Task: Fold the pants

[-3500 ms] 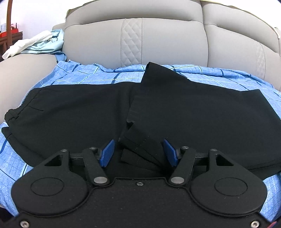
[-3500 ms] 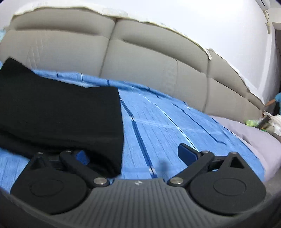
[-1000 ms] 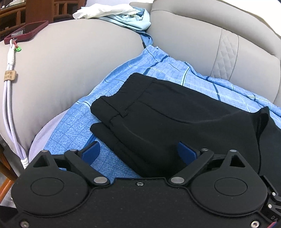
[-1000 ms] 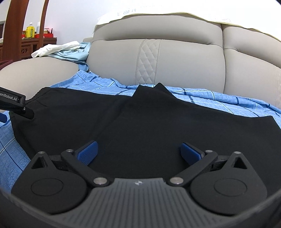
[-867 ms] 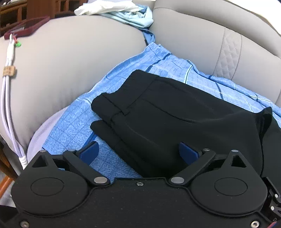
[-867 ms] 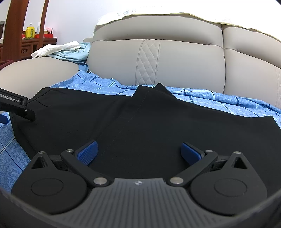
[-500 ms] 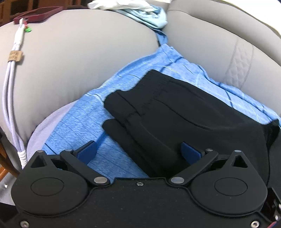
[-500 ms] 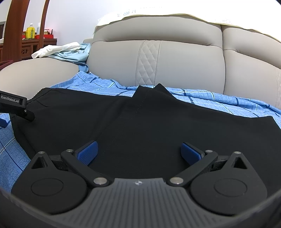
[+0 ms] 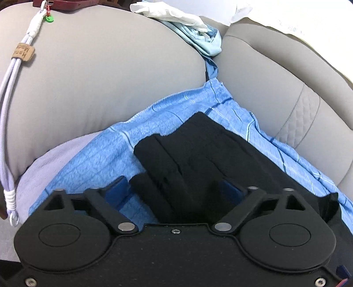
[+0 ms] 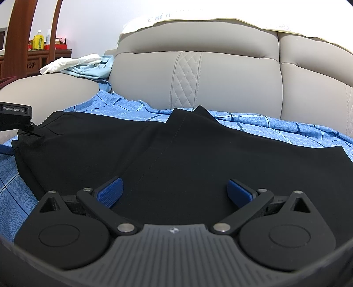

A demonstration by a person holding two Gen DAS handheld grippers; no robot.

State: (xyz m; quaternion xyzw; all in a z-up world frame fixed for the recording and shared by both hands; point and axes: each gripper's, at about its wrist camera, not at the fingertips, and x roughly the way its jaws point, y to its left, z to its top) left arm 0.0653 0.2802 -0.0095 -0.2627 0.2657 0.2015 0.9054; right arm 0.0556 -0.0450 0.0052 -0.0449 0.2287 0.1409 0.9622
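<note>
The black pants [image 10: 154, 150] lie partly folded on a blue checked sheet [image 10: 275, 128] spread over the sofa seat. In the left wrist view their waistband end [image 9: 176, 154] lies between my open blue pads. My left gripper [image 9: 174, 187] is open, low over the waistband's front corner, with its jaws on either side of the cloth. My right gripper [image 10: 174, 192] is open and empty, hovering over the middle of the pants. The left gripper's body [image 10: 15, 114] shows at the left edge of the right wrist view.
The grey sofa armrest [image 9: 99, 77] rises just left of the waistband, with a lilac cable [image 9: 8, 92] and a red phone [image 9: 66, 3] on it. White and light blue clothes [image 10: 83, 64] lie on the armrest's far end. The sofa back [image 10: 220, 72] stands behind.
My left gripper has swung left from the pants' middle to the waistband end and dropped closer, so the waistband now sits between its jaws. My right gripper moved over the pants' middle, then stayed still.
</note>
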